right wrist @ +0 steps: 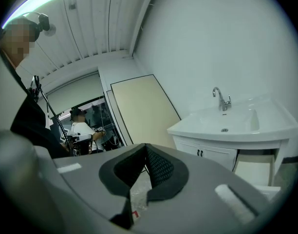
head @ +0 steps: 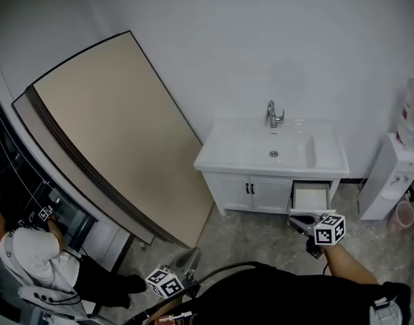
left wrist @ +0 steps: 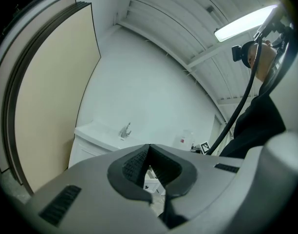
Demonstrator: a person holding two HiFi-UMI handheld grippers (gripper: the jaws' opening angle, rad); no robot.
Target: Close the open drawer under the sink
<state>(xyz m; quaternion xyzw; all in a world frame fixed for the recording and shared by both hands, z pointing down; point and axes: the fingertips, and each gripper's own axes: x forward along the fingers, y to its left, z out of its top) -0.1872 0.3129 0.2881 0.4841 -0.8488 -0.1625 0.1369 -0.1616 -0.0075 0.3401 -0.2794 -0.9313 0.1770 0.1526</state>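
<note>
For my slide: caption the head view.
Left gripper and right gripper, both shut, before a sink cabinet whose drawer stands open.

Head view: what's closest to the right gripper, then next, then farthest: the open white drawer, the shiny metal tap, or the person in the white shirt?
1. Open white drawer, just in front of the right gripper, low down.
2. Shiny metal tap, higher up, farther back.
3. Person in the white shirt, far at the left edge.
</note>
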